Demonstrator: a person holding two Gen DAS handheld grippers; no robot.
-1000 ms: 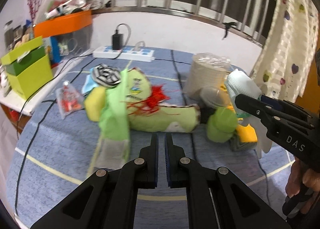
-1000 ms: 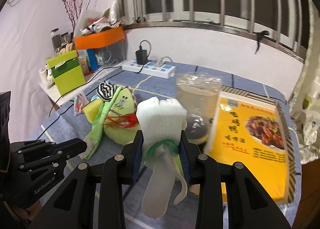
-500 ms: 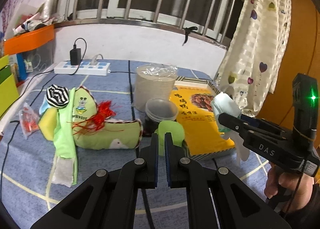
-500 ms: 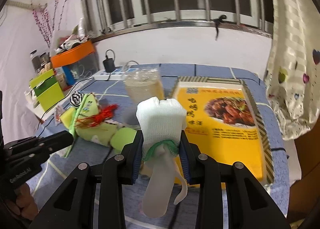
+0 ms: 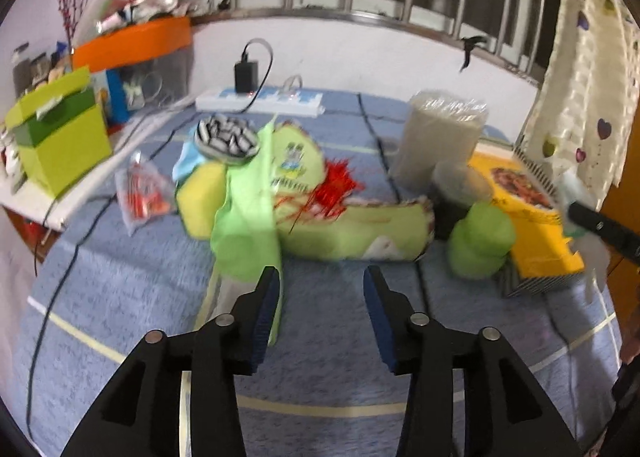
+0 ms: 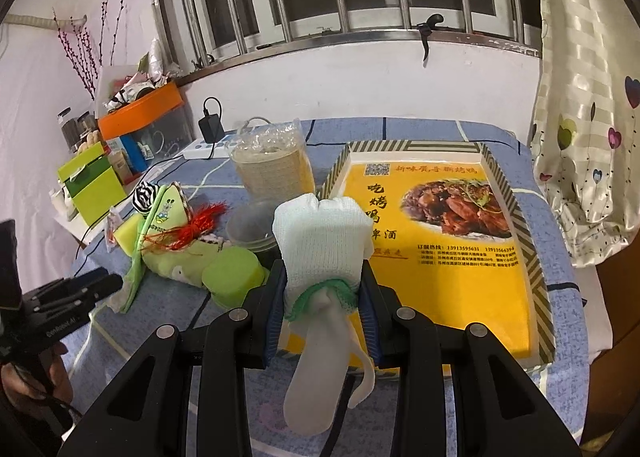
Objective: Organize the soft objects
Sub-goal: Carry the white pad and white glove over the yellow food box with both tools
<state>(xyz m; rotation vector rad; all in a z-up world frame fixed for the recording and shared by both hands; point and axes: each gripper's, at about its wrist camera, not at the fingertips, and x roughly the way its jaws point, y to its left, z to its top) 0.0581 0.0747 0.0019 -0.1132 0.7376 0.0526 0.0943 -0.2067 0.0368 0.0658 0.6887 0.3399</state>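
A shallow yellow printed box fills the right of the right-wrist view, nothing inside. At bottom centre the right gripper clamps a white rolled glove just before it. The left gripper, shut earlier, has just been opening: jaws wide, empty
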